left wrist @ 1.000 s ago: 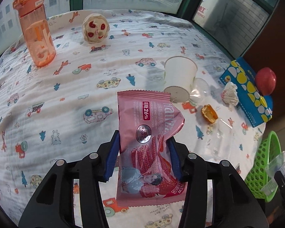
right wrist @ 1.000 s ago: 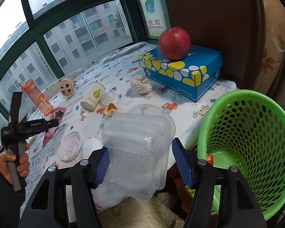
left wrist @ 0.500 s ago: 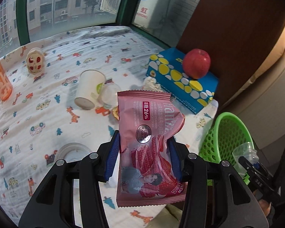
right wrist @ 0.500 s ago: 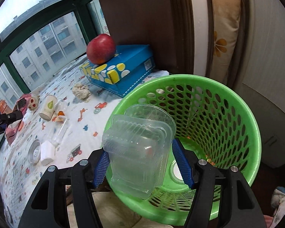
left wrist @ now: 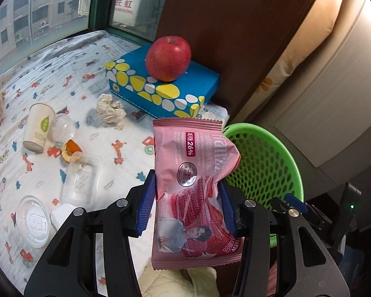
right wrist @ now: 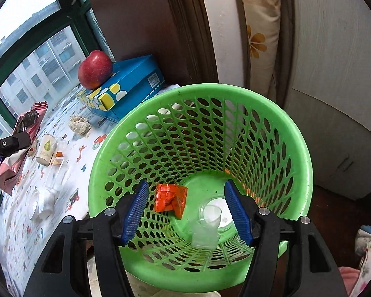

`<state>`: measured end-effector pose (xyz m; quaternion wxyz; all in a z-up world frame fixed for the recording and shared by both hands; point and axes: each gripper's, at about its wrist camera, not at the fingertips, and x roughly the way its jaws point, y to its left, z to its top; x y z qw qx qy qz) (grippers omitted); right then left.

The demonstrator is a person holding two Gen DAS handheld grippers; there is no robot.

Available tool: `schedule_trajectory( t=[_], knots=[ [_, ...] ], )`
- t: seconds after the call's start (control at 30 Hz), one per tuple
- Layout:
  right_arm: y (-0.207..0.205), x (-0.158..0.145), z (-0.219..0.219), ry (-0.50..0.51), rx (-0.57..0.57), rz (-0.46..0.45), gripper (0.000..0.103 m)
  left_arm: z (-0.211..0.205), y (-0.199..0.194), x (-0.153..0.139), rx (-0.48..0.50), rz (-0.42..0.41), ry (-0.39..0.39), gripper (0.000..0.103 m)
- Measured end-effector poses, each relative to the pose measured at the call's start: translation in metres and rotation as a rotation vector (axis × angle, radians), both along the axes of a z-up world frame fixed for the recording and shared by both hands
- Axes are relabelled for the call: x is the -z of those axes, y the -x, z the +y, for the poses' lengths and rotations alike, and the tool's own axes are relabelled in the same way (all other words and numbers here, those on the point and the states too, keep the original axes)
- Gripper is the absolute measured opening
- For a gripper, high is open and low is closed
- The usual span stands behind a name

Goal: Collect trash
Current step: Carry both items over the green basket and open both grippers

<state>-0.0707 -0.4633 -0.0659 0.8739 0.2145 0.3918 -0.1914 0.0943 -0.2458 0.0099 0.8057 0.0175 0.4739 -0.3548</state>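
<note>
My left gripper [left wrist: 185, 180] is shut on a pink snack wrapper [left wrist: 193, 148], held upright above the table's edge, just left of the green basket [left wrist: 267, 153]. In the right wrist view the same wrapper [right wrist: 27, 121] shows at the far left. My right gripper [right wrist: 186, 185] hangs open over the green basket [right wrist: 306, 163] with nothing between its blue pads. A clear plastic container [right wrist: 206, 227] lies on the basket's bottom next to an orange wrapper [right wrist: 170, 199].
On the patterned cloth lie a crumpled paper [left wrist: 110, 109], a paper cup [left wrist: 38, 128], a clear dome lid [left wrist: 61, 128], orange peel [left wrist: 70, 149], a clear box [left wrist: 80, 180] and a round lid [left wrist: 33, 221]. An apple [left wrist: 168, 58] sits on a blue box [left wrist: 160, 91]. A cabinet stands behind the basket.
My right gripper moved over the basket, and the clear container it held now lies inside. My left gripper swung right with the pink wrapper, toward the basket.
</note>
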Motion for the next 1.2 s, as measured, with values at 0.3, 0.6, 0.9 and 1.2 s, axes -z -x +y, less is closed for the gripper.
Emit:
schedule_trajectory(
  t=[0.3,0.6,0.9,1.2],
  knots=[
    [0.024,-0.011,-0.013,0.022,0.038,-0.030,0.062,-0.043,0.020,0.012,0.088,0.042,-0.009,0.047],
    [0.049,-0.019,-0.024,0.027,0.075,-0.058,0.066,-0.081,0.039,0.031,0.165,0.086,-0.026,0.051],
    [0.060,-0.016,-0.030,0.011,0.101,-0.065,0.066,-0.096,0.049,0.046,0.224,0.138,0.007,0.073],
    [0.058,-0.018,-0.021,0.011,0.083,-0.069,0.067,-0.080,0.048,0.040,0.208,0.120,0.040,0.077]
  ],
)
